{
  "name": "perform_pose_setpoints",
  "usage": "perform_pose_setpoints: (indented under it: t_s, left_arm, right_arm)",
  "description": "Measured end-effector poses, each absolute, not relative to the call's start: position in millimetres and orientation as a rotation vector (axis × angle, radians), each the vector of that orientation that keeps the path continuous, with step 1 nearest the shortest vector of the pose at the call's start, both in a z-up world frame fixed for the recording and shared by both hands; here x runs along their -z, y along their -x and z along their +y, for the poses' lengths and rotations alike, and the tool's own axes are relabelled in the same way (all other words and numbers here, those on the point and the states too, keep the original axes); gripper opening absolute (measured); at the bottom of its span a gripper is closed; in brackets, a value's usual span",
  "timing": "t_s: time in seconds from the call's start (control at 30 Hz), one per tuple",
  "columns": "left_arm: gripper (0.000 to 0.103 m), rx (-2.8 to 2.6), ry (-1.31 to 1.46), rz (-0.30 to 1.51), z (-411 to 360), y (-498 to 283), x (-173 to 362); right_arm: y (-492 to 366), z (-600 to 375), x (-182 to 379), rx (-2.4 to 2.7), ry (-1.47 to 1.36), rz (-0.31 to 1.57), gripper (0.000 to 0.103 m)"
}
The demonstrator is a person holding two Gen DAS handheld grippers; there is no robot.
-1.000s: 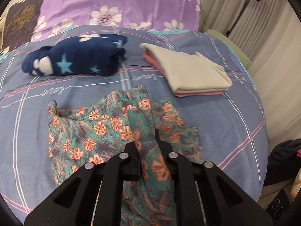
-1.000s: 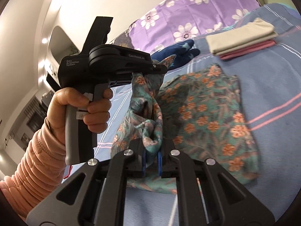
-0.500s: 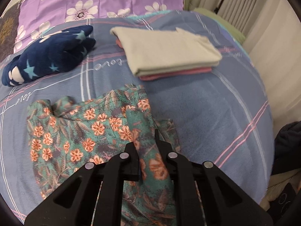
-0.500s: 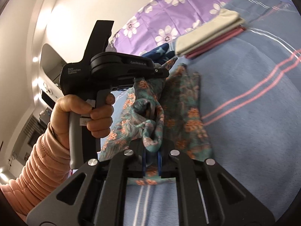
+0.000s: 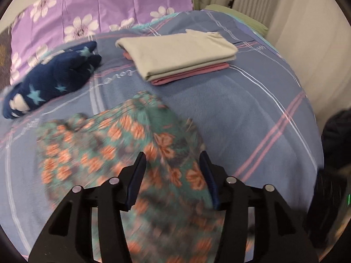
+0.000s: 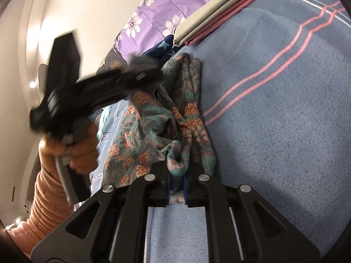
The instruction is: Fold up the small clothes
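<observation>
Jaws on our left gripper (image 5: 173,175) have just sprung apart, dropping the floral garment (image 5: 105,144) it was pinching half a second ago; cloth now lies loose between them, lower centre of frame. Our right gripper (image 6: 176,184) stays clamped on a bunched edge, bottom centre. Fold looks laid over on the bed (image 5: 241,114). Folded stack (image 5: 182,54) sits upper centre, likely the destination.

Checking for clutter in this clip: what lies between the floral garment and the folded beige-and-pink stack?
Nothing but bare blue bedspread. The left wrist view shows the floral garment and the folded stack apart, with only the blanket between them.
</observation>
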State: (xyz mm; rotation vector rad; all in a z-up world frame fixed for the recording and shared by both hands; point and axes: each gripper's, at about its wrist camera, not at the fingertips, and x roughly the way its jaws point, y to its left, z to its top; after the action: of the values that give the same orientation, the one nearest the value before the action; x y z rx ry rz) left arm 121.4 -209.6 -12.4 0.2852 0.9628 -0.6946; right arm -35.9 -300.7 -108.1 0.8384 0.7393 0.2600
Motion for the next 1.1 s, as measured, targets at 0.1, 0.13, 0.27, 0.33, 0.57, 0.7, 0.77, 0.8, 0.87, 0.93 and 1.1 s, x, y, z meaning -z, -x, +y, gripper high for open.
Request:
perform_pose_setpoints:
  t_s: [0.1, 0.13, 0.27, 0.33, 0.57, 0.7, 0.77, 0.8, 0.87, 0.93, 1.1]
  left_arm:
    - [0.062, 0.689, -0.311, 0.877, -169, -93, -2]
    - [0.065, 0.685, -0.318, 0.851, -157, -84, -5]
    - [0.072, 0.647, -0.367, 0.772, -112, -44, -11]
    - [0.072, 0.648, -0.378, 0.768, -95, -25, -9]
    - [0.072, 0.605, -0.458, 0.812, -80, 12, 27]
    - [0.072, 0.556, -0.514, 0.788, -81, 22, 42]
    - [0.072, 0.481, -0.521, 0.781, -79, 17, 47]
    - [0.072, 0.457, -0.518, 0.781, -79, 14, 49]
    - [0.072, 0.429, -0.512, 0.789, -78, 13, 52]
    - [0.072, 0.409, -0.527, 0.773, -77, 15, 53]
    - [0.019, 0.386, -0.515, 0.73, -69, 24, 49]
  right_arm:
    - [36, -299, 108, -0.257, -0.828, 0.738, 0.009]
    - [36, -299, 108, -0.258, -0.83, 0.738, 0.009]
    - [32, -296, 108, -0.25, -0.826, 0.743, 0.009]
    - [33, -295, 107, -0.243, -0.819, 0.747, 0.009]
    - [38, -288, 100, -0.206, -0.788, 0.76, 0.009]
    - [35, -280, 93, -0.189, -0.77, 0.765, 0.009]
    - [35, -277, 91, -0.186, -0.769, 0.764, 0.009]
    - [35, -275, 91, -0.185, -0.771, 0.763, 0.009]
    - [35, -275, 91, -0.183, -0.78, 0.758, 0.009]
    - [37, -277, 91, -0.181, -0.791, 0.746, 0.009]
    - [42, -281, 93, -0.184, -0.819, 0.737, 0.008]
